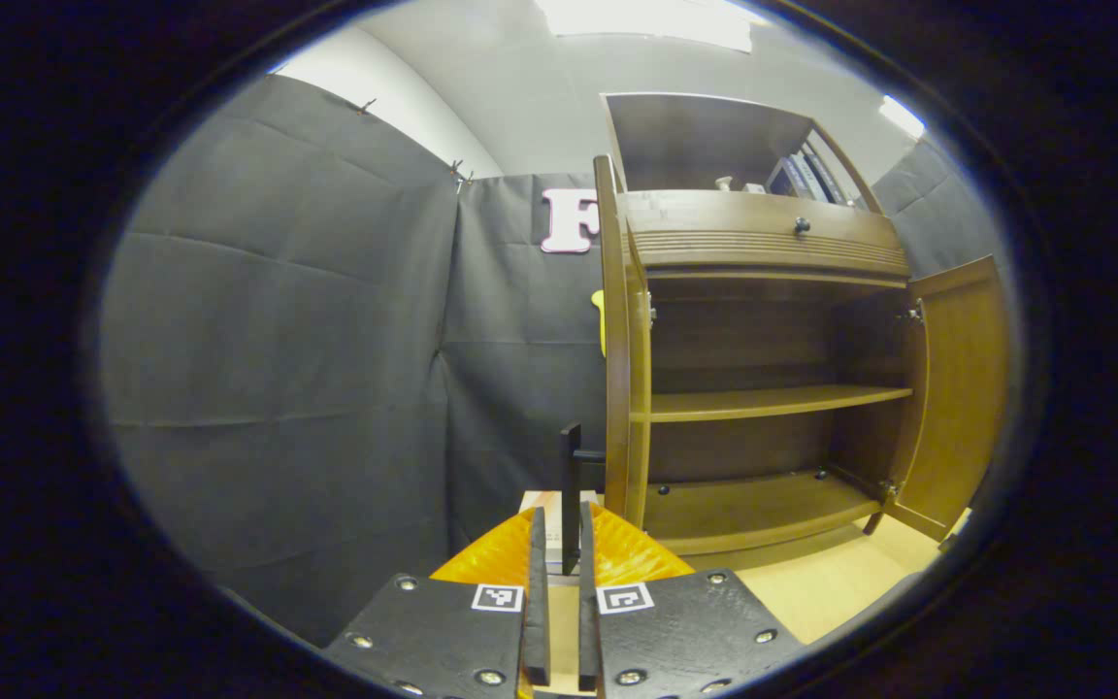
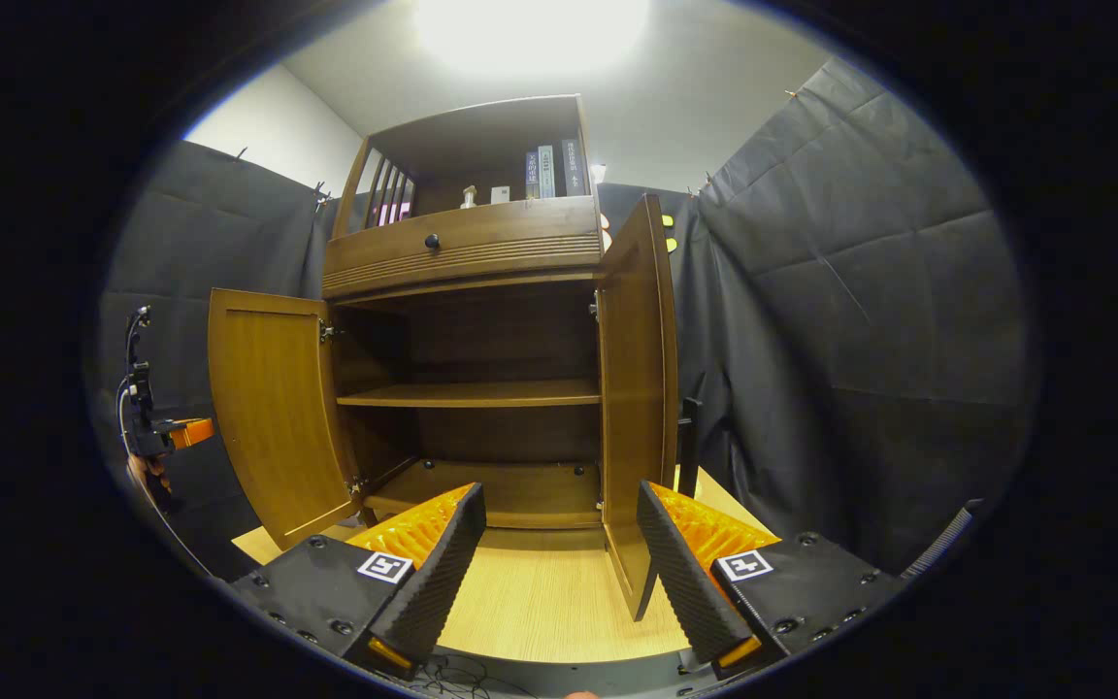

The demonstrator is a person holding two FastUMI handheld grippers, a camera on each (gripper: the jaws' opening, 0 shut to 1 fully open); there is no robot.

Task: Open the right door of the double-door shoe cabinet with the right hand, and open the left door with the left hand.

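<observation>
Left gripper view shows me my left gripper [image 1: 559, 582] low in the picture, with its two black fingers closed on a thin black handle [image 1: 571, 495] that stands upright between them. This handle belongs to the left door [image 1: 617, 340] of the shoe cabinet [image 1: 763, 233], which I see almost edge-on, swung out toward the camera. Behind it the cabinet is open: a middle shelf [image 1: 772, 400], a bottom shelf [image 1: 753, 505], and above them a drawer with a small dark knob [image 1: 800, 226]. On the far side the right door [image 1: 957, 388] stands wide open too.

From the right gripper view I see my right gripper [image 2: 559, 573] with the fingers spread far apart and holding nothing. The lower edge of the right door [image 2: 637, 388] comes down between them, nearer to the right finger, but I cannot tell if it touches. A black handle [image 2: 688, 447] shows just behind this door. The left door [image 2: 273, 417] is open at the other side, and beside it, farther off, a part of the other gripper [image 2: 147, 408] is seen with a hand under it. Some books [image 2: 547, 170] stand on the top of the cabinet. The cabinet rests on a pale wooden floor [image 2: 540, 602].
</observation>
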